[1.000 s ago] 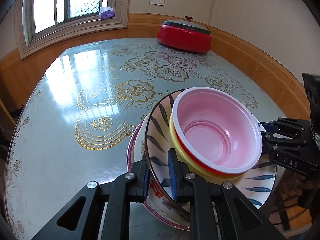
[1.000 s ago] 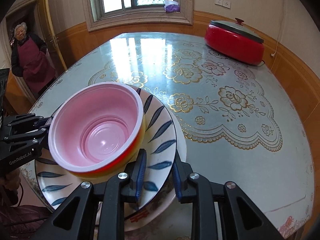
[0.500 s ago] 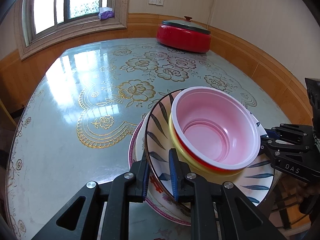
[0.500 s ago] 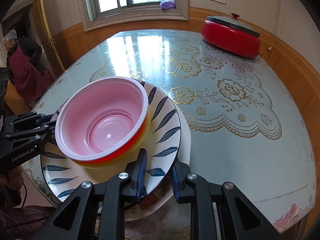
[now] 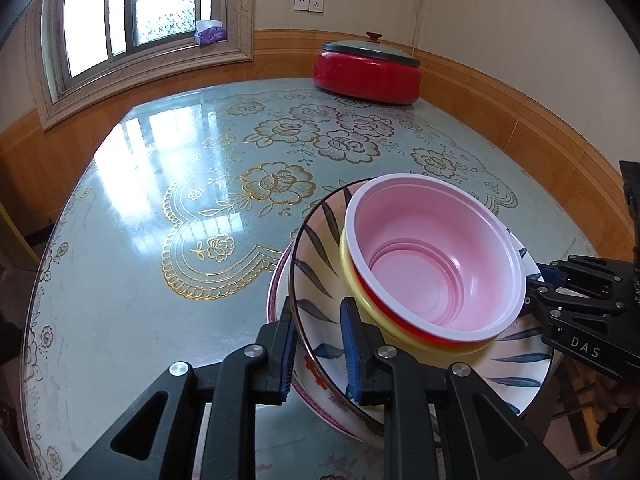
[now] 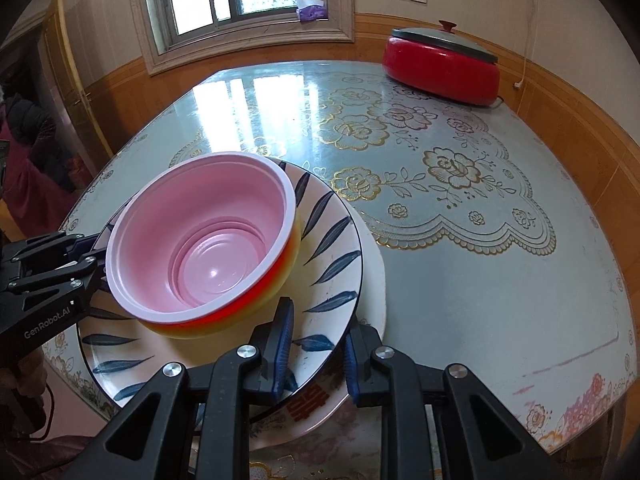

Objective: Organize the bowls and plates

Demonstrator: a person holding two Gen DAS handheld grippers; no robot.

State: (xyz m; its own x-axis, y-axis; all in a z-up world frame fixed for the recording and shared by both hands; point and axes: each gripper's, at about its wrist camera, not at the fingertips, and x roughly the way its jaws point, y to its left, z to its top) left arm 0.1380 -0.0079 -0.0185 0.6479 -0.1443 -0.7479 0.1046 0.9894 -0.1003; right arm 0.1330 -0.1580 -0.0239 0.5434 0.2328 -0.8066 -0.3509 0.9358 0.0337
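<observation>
A pink bowl point(image 5: 432, 256) nests in a red and a yellow bowl on a blue-leaf plate point(image 5: 316, 276), which lies on a white plate with a purple rim point(image 5: 280, 292). My left gripper point(image 5: 318, 344) is shut on the near rims of both plates. My right gripper point(image 6: 316, 348) is shut on the opposite rims of the leaf plate point(image 6: 336, 248) and white plate point(image 6: 376, 280). The pink bowl point(image 6: 204, 240) shows there too. The stack is held tilted over the table's near edge. Each gripper shows in the other's view.
The round glass table point(image 5: 160, 200) has a gold flower cloth. A red lidded electric pot point(image 5: 366, 72) stands at the far edge by the wall; it also shows in the right wrist view point(image 6: 440, 66). A person in dark red point(image 6: 24, 152) is at the left.
The stack has been carried a little forward over the table and both views have shifted slightly. Both grippers keep their hold on the plates.
</observation>
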